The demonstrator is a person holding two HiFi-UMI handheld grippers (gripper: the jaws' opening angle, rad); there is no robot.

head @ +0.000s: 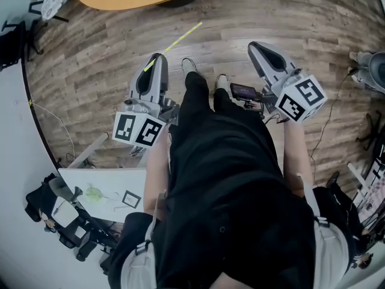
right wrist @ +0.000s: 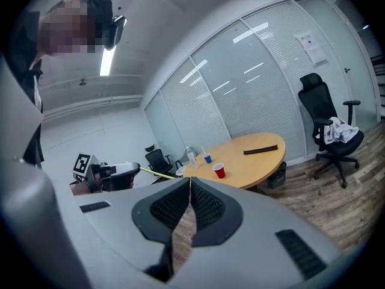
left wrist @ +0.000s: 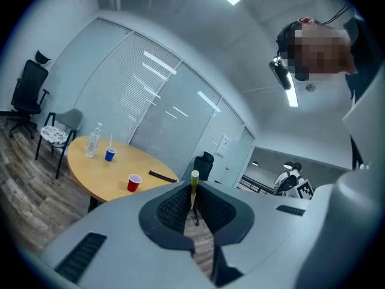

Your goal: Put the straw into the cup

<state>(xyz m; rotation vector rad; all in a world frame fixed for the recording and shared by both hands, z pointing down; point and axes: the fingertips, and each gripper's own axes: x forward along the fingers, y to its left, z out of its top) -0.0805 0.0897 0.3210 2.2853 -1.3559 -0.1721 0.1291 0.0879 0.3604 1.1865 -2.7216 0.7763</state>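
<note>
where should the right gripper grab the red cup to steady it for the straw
Pinch the red cup across its side wall, mid-height, coming in level from the near edge of the table. It stands upright, so that should leave its open mouth free for the straw, and the blue cup stands behind it, clear of that approach.

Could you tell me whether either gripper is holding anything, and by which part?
The left gripper pinches the yellow straw near one end; the rest juts forward. The right gripper is shut on nothing.
</note>
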